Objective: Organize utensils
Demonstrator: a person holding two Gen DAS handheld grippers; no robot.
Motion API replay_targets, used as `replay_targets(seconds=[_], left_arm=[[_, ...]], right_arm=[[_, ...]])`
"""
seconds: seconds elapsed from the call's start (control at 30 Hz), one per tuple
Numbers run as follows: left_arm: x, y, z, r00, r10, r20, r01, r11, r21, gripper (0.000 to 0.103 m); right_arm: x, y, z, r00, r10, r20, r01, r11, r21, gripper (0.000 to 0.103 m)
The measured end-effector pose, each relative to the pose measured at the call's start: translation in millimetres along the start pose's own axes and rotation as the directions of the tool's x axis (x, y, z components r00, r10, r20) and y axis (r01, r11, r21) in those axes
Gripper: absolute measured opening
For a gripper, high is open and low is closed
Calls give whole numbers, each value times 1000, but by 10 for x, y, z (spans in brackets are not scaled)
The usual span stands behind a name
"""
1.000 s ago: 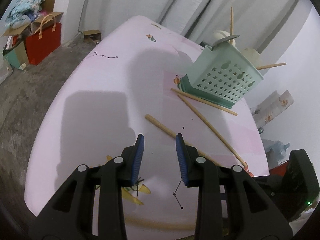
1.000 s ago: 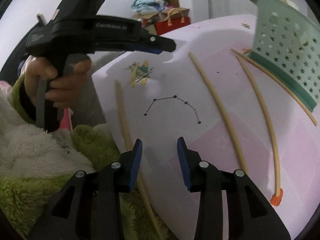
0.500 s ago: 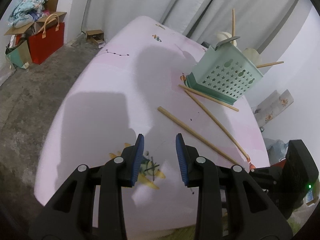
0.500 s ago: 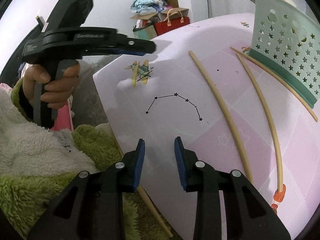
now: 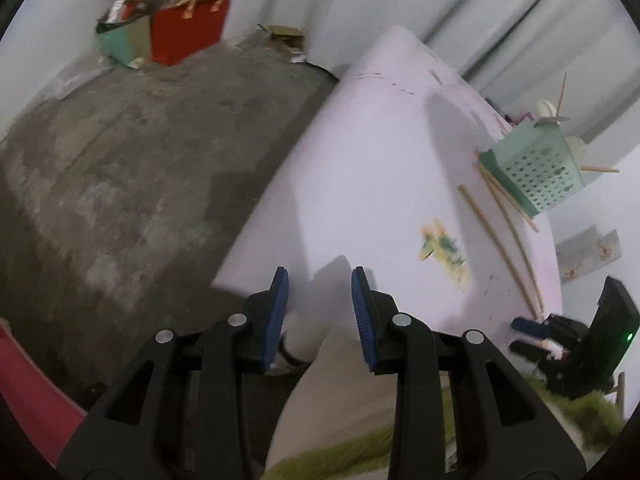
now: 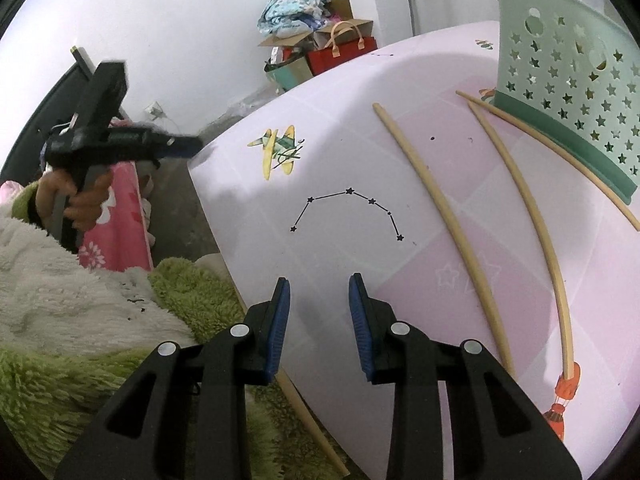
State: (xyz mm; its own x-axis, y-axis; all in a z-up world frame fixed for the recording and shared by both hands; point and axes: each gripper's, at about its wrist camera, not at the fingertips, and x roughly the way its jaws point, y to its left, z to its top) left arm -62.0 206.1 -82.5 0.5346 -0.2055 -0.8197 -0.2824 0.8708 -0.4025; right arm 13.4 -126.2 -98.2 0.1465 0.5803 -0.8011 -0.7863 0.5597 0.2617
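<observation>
My left gripper [image 5: 318, 308] is open with nothing between its pads, and hangs past the near left corner of the pink table [image 5: 372, 184], over the floor. My right gripper [image 6: 318, 312] is open too and empty, above the table's near edge. Two loose chopsticks [image 6: 432, 200] [image 6: 528, 220] lie on the table to its right. A third chopstick [image 6: 560, 156] is tucked against the tipped green star-holed basket [image 6: 568, 92]. Another chopstick [image 6: 304, 412] rests on green fleece just off the table's edge. The right wrist view shows the left gripper [image 6: 184, 145] held by a hand [image 6: 80, 200].
The concrete floor [image 5: 140, 168] fills the left. Red and green bags and boxes [image 5: 176, 24] stand against the far wall. A green and white fleece [image 6: 80, 320] lies at the table's near side, with a pink flowered thing [image 6: 116, 216] beside it. The basket [image 5: 532, 168] holds utensils at the far right.
My left gripper has swung left and back, off the tabletop to beyond its corner, and rolled a little. The right gripper has stayed almost in place, its jaws a touch narrower.
</observation>
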Motion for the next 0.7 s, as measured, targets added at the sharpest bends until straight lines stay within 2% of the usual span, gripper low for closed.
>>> replay_targets(seconds=[0.03, 0.17, 0.2, 0.23, 0.33, 0.43, 0.47, 0.53, 0.7], left_arm=[[-19, 20, -42, 1000, 11, -9, -11, 1000, 5, 30], [-56, 186, -219, 999, -19, -44, 17, 999, -43, 30], [-33, 202, -259, 998, -32, -55, 29, 998, -54, 30], [16, 253, -308, 993, -77, -84, 71, 994, -82, 30], [248, 353, -440, 961, -221, -164, 191, 965, -181, 32], [449, 373, -511, 926, -323, -193, 276, 932, -236, 33], [509, 362, -522, 910, -364, -199, 315, 918, -243, 36], [587, 334, -528, 890, -411, -199, 363, 901, -239, 39], [734, 364, -532, 856, -480, -193, 432, 868, -246, 40]], right_arm=[[14, 11, 0, 1000, -2, 1, 2, 1000, 1, 30], [29, 38, 8, 1000, -9, -4, 9, 1000, 0, 30], [31, 39, 9, 1000, -9, -4, 9, 1000, -2, 30], [30, 41, 14, 1000, -8, -3, 8, 1000, -2, 30], [37, 42, 22, 1000, -6, -1, 6, 1000, 1, 30], [41, 64, 14, 1000, -12, -1, 12, 1000, -4, 30], [40, 68, 12, 1000, -13, -1, 13, 1000, -4, 30], [39, 72, 8, 1000, -14, 0, 14, 1000, -6, 30], [35, 75, -1, 1000, -15, 5, 15, 1000, -1, 30]])
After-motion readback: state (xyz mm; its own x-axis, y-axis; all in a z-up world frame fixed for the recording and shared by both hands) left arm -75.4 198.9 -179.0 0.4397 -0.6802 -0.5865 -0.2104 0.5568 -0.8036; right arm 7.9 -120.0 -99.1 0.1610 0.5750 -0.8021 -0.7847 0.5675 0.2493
